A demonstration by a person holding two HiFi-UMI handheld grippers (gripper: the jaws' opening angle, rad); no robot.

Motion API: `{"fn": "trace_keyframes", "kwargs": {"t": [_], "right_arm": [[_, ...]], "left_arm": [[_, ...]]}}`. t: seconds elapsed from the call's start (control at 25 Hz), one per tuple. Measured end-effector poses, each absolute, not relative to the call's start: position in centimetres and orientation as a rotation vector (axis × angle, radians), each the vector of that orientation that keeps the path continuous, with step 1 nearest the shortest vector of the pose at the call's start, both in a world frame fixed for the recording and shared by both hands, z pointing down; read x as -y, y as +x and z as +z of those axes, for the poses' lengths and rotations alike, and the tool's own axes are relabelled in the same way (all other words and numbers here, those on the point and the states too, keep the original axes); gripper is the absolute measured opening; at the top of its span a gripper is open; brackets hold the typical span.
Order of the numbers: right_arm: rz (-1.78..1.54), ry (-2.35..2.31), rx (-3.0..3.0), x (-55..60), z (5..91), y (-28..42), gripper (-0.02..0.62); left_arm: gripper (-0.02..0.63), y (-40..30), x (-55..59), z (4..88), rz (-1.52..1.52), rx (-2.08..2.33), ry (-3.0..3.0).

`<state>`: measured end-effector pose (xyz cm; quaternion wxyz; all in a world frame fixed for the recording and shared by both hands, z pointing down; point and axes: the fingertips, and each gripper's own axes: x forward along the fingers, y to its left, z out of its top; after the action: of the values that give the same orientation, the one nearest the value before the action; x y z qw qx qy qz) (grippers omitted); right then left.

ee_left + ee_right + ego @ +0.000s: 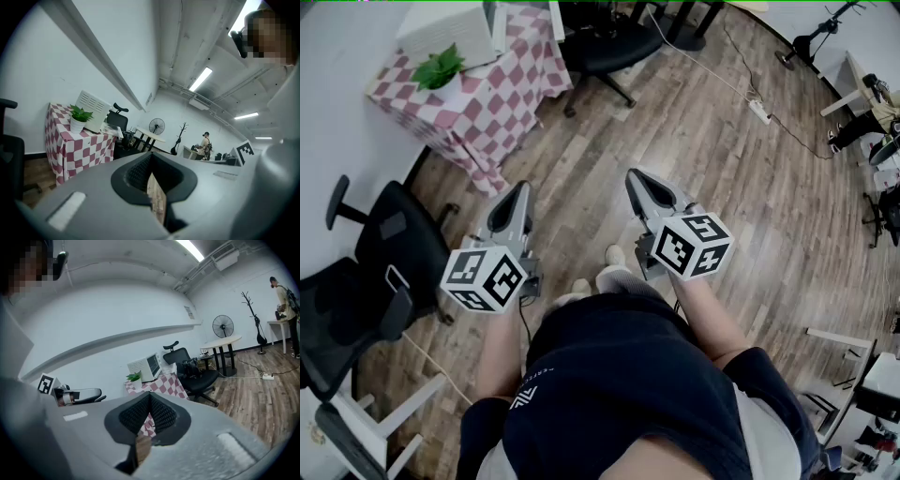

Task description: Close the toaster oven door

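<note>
1x toaster oven (146,365), 1x potted plant (135,378), 1x checked table (161,384), 1x fan (222,326), 1x coat stand (252,322), 1x power strip (759,111), min. 2 office chairs (609,42).

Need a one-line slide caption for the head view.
Person on wood floor, left gripper and right gripper shut and empty, short of the checkered table with toaster oven and plant.

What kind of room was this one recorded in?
Probably an office or lab workspace, not a home kitchen: black swivel office chairs on a wood-look floor, ceiling strip lights, and the toaster oven sitting on a checked-cloth table against a bare white wall.
</note>
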<state>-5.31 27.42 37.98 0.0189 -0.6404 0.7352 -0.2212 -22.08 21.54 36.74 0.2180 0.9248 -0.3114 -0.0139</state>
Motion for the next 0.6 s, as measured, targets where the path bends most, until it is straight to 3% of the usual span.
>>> {"fn": "trace_keyframes", "kwargs": {"t": [0.6], "right_arm": [[-0.827,-1.898,-2.245,-26.1,39.7,-6.6,0.003]], "left_arm": [[0.017,-21.9,-20.8,39.2,-0.006,0.816,2.542]]}}
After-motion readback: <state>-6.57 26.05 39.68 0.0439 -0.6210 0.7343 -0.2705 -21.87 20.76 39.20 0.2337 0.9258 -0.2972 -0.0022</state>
